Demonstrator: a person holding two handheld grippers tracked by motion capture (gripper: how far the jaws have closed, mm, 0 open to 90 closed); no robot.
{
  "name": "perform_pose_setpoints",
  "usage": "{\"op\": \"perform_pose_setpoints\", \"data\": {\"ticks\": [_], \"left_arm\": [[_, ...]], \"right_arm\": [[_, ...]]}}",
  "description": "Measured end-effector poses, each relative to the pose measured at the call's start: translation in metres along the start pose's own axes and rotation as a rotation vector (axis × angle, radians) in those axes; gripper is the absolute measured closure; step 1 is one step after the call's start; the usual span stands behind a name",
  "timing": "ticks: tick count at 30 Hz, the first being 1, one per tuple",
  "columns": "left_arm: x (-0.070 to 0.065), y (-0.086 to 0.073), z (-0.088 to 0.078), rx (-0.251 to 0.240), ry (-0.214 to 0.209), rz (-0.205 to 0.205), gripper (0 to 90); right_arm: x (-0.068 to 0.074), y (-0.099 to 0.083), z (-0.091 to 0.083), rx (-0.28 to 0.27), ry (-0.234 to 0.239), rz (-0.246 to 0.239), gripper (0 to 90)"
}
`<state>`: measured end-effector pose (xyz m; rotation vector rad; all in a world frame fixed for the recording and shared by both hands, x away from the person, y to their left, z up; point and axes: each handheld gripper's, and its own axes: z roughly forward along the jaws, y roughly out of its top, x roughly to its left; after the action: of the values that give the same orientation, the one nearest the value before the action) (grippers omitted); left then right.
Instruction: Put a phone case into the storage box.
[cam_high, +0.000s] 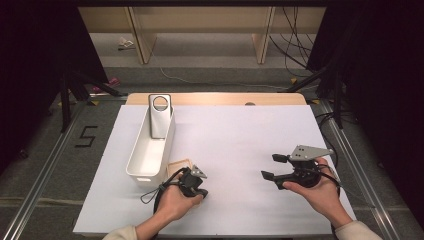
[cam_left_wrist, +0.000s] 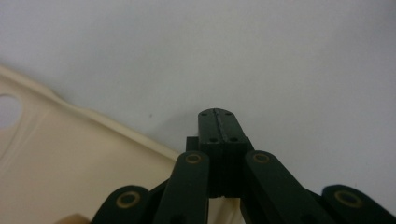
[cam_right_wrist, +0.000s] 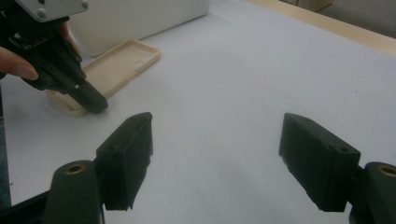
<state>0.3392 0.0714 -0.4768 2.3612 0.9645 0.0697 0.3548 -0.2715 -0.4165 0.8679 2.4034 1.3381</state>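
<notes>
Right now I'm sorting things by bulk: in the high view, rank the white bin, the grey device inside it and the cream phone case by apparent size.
1. white bin
2. grey device
3. cream phone case, though the left gripper hides part of it, so this rank is unsure.

Between the 2 tongs the white paper-covered surface (cam_high: 240, 145) lies open — wide room to pass. At the left, a long white plastic bin (cam_high: 150, 150) walls the way, with a flat cream phone case (cam_right_wrist: 112, 70) just beside it.
</notes>
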Motion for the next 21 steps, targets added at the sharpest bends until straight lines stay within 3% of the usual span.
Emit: {"op": "perform_pose_setpoints", "data": {"ticks": [12, 21], "left_arm": [[0.010, -0.021, -0.016, 0.021, 0.007, 0.024, 89.4], [0.012, -0.026, -0.019, 0.013, -0.005, 0.028, 88.6]], "right_arm": [[0.000, 0.000, 0.001, 0.001, -0.001, -0.001, 26.8], [0.000, 0.000, 0.001, -0.002, -0.001, -0.001, 26.4]]}}
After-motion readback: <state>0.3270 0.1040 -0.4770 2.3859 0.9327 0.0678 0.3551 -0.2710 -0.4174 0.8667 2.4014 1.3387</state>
